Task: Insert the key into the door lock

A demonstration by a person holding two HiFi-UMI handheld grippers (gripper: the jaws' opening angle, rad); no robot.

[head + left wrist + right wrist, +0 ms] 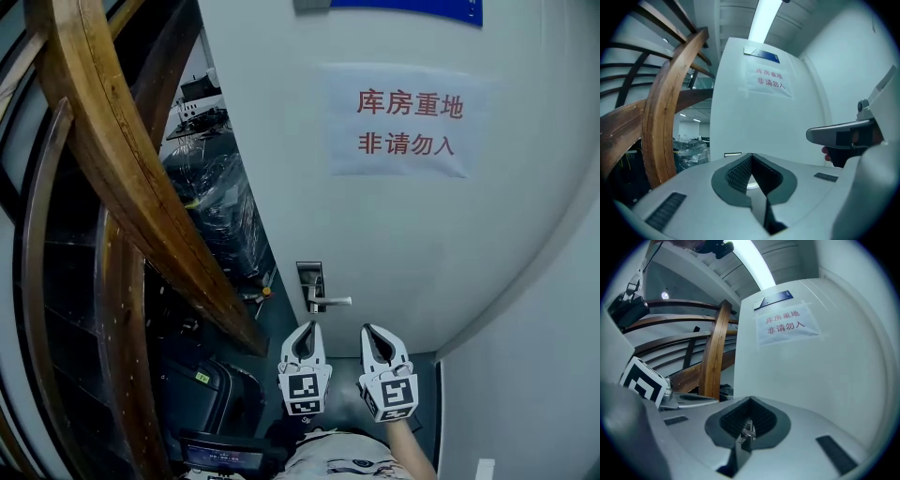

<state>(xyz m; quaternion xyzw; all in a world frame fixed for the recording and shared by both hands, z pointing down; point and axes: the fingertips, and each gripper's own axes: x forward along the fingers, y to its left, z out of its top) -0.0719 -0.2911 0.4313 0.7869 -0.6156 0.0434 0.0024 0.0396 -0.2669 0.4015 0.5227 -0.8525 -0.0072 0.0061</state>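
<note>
Where rails [122, 187] flank the door [422, 244], its lock [310, 279] stands clear.

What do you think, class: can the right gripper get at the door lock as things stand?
Probably yes. The right gripper, shut on the key, shows just below and right of the lock in the head view, with nothing between them. The left gripper sits alongside, not across its path.

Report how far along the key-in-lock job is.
Done: the right gripper is shut on the key. In hand: both grippers face the door, short of its lock plate; the left gripper is shut, empty. Left: reaching that plate and inserting the key.
</note>
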